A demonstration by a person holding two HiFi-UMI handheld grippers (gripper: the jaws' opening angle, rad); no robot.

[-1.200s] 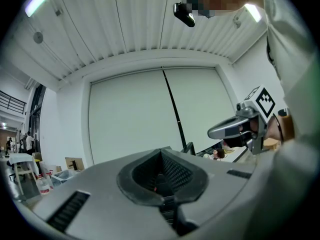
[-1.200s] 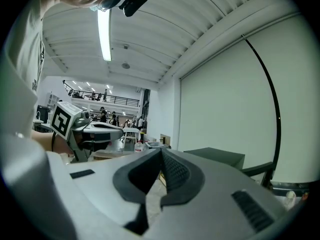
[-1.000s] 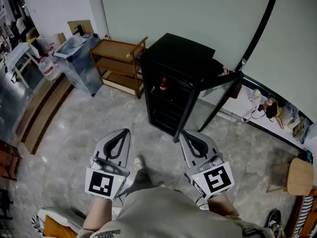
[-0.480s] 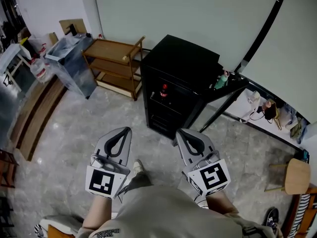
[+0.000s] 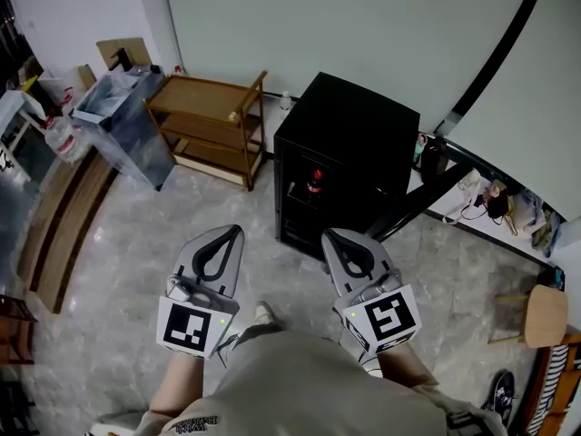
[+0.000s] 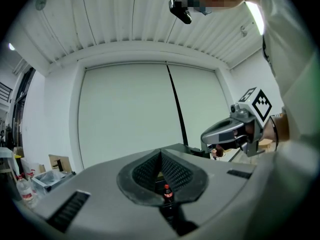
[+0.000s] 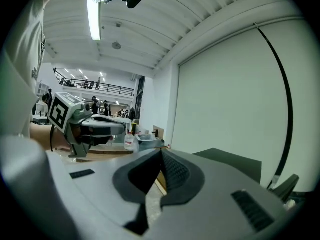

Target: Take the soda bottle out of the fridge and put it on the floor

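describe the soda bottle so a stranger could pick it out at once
Find the black fridge right of the wooden cart, its door swung open. On an upper shelf inside stands the soda bottle: small and dark, its red cap and label stand out against the black interior.

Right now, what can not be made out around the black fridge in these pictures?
- Dark soda bottle with red cap: label too small in the head view and the left gripper view.
- Lower shelves of the black box-shaped fridge: too dark in the head view.
- Right gripper view: no bottle shows; the shut right tongs fill the lower picture.
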